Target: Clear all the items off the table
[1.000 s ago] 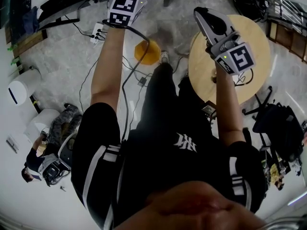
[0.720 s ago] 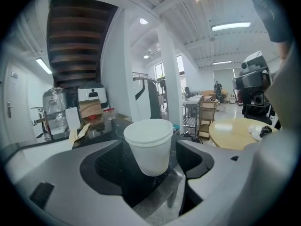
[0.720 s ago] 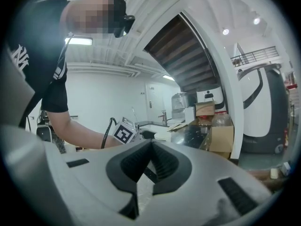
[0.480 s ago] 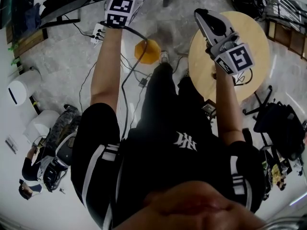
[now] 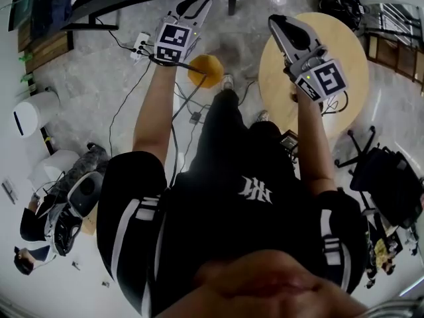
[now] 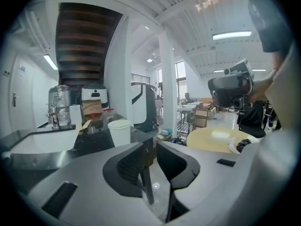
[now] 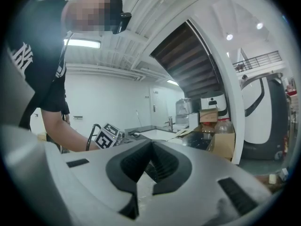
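We seem to be between pickups. The left gripper (image 5: 199,6), well left of the round tabletop (image 5: 344,52), has just been closing to a narrow, empty gap. The right gripper (image 5: 277,21), over the tabletop's left edge, is pressed together and empty. Next we would reach for the small dark item (image 6: 243,144) at the tabletop's edge.

Floor (image 5: 93,98): grey marble tile. Round wood table (image 5: 354,52) at right. Dark stair underside (image 6: 84,41) at far left, with a white column (image 6: 167,79) right of it. Strip lights (image 6: 230,35) lit on white ceiling. Windows (image 6: 180,76) far back.
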Demonstrator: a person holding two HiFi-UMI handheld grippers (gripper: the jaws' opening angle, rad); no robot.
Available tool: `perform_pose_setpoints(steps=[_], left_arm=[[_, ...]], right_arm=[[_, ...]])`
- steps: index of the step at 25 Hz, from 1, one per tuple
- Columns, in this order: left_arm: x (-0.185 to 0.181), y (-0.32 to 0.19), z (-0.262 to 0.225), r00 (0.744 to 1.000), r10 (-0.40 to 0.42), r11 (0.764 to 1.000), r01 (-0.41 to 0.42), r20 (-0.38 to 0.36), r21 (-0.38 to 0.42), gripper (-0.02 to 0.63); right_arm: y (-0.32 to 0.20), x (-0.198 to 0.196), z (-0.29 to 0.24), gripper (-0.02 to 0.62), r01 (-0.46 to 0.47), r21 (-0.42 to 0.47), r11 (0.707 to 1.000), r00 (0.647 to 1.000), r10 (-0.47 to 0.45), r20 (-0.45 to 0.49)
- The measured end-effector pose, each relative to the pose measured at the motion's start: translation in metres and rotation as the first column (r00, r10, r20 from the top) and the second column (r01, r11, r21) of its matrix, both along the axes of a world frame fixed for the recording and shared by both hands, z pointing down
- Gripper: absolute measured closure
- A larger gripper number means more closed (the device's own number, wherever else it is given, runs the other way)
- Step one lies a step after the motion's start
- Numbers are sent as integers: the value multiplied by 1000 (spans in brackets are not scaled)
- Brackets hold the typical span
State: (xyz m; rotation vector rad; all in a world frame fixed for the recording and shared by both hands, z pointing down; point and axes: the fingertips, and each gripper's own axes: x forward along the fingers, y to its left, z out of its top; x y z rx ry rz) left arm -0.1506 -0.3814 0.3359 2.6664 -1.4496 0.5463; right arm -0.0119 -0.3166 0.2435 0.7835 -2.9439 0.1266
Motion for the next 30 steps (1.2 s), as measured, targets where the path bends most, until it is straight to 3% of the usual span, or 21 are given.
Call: perform_pose_setpoints(steps=[4, 13, 21, 27, 30], left_arm=[[35, 46, -18, 1000, 26, 999, -25, -17, 33, 595], [169, 190, -68, 997, 80, 991, -78, -12, 111, 597], [290, 309, -78, 975, 148, 985, -131, -163, 108, 597], [319, 368, -98, 934, 261, 964, -240, -243, 115, 598], [317, 372, -93, 932, 271, 963, -259, -240, 80, 598]], right_arm=[[30, 15, -17, 592, 25, 42, 999, 999, -26, 20], [153, 106, -45, 592, 79, 132, 988, 996, -84, 30], [259, 216, -59, 592, 45, 201, 979, 999, -50, 22], [312, 236, -66, 592, -7, 191, 982, 999, -1, 42], [314, 232, -52, 592, -20, 146, 989, 998, 11, 65]])
